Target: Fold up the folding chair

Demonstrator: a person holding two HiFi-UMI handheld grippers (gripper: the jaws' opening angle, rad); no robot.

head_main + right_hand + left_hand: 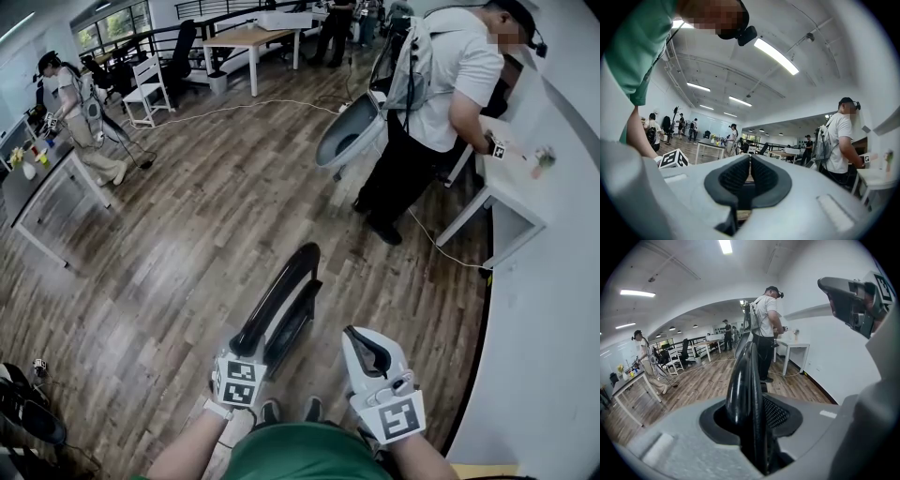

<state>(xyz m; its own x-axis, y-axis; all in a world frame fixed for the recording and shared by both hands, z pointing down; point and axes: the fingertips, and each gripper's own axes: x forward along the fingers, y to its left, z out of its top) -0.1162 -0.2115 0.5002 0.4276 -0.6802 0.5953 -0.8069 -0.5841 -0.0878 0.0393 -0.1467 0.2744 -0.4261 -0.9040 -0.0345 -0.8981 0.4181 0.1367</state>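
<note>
L gripper [242, 361] is clamped on the top rail of the black folding chair [281, 300]. The chair stands on the wood floor [187, 234] right in front of me and looks near flat already. Its long axis runs from the jaws fwd and down to the floor. R gripper [364, 342] is pinched closed w/ nothing in it, just right of the chair, not touching. L has it. I reckon R must open and come across left to steady the frame.
</note>
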